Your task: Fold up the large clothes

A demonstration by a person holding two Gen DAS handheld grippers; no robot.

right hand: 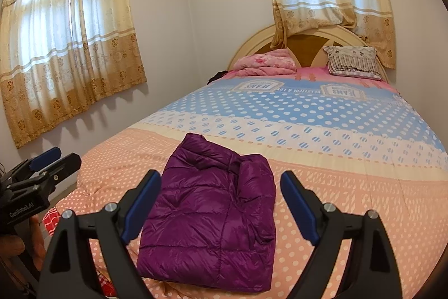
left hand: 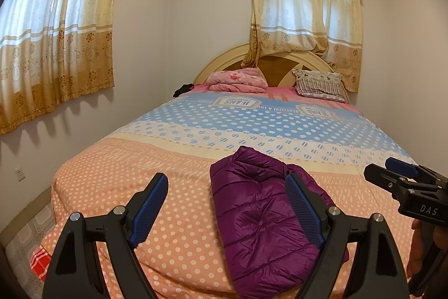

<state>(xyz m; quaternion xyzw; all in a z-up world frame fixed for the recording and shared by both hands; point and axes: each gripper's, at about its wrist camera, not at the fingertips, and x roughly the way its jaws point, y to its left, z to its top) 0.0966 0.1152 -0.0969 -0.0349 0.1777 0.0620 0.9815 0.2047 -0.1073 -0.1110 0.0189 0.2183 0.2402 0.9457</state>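
Though puffy and light, the purple down jacket [right hand: 208, 212] on the bed [right hand: 350, 187] looks slippery; both tools, left [left hand: 226, 205] and right [right hand: 221, 205], hover released; pinch a quilted seam edge.

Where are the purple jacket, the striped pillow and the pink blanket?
purple jacket [right hand: 207, 217], right wrist view, middle of quilted top.
striped pillow [right hand: 354, 62], right wrist view, its front face.
pink blanket [left hand: 238, 80], left wrist view, middle of the bundle.

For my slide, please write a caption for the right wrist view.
Open right claw above the folded purple puffer jacket on the dotted bedspread.
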